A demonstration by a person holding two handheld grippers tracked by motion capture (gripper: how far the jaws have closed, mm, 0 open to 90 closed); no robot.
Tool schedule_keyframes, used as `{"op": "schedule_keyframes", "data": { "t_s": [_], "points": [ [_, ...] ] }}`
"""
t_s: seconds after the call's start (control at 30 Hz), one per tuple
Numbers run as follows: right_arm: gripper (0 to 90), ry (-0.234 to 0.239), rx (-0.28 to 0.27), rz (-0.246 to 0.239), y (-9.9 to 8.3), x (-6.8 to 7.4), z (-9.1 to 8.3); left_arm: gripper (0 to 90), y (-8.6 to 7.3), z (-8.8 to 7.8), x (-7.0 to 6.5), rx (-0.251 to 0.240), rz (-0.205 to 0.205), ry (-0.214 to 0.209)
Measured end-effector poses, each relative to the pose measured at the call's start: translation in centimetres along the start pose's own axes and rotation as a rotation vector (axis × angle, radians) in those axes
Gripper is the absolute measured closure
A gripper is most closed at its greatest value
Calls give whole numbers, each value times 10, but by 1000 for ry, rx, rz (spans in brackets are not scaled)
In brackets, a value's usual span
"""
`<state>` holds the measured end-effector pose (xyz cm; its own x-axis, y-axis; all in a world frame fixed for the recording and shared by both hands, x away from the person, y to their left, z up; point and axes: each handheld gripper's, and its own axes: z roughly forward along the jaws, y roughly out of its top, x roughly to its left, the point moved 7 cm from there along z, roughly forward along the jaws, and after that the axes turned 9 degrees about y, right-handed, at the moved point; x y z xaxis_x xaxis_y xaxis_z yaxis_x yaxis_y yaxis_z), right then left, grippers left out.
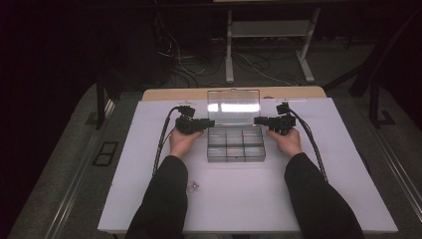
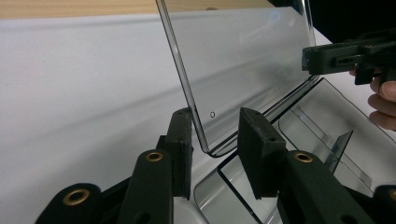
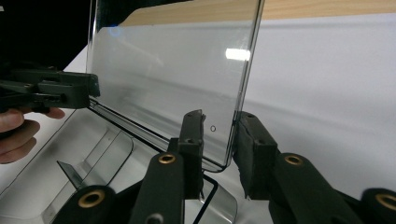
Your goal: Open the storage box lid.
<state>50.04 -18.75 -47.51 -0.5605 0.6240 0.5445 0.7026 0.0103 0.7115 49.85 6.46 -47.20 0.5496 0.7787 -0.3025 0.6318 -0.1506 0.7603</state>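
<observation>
A clear plastic box (image 1: 235, 145) with divided compartments lies at the middle of the white bench (image 1: 149, 199), its hinged lid (image 1: 234, 107) raised upright at the far side.

The left gripper (image 1: 209, 122) is positioned at the left corner of the lid, just above the hinge. In the left gripper view, the lid edge (image 2: 187, 88) stands between the two jaws: it lies close against the left jaw, while a clear gap separates it from the right jaw. The left gripper (image 2: 215, 133) is therefore released, with the lid between its jaws but not clamped.

The right gripper (image 1: 259, 120) is positioned at the right corner of the lid. In the right gripper view, the jaws of the right gripper (image 3: 219, 133) straddle the lid edge (image 3: 245, 84) near the hinge, standing very close on either side and clenched on the lid.

A small metal object (image 1: 193, 186) lies on the bench near the person's left sleeve (image 1: 161, 199).
</observation>
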Motion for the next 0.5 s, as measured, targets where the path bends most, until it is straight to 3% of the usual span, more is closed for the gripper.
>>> {"op": "schedule_keyframes", "data": {
  "t_s": [0.5],
  "points": [
    [606, -17, -8, 38, -3, 0, 2, 558, -1, 2, 1, 13, -46, 1]
  ]
}}
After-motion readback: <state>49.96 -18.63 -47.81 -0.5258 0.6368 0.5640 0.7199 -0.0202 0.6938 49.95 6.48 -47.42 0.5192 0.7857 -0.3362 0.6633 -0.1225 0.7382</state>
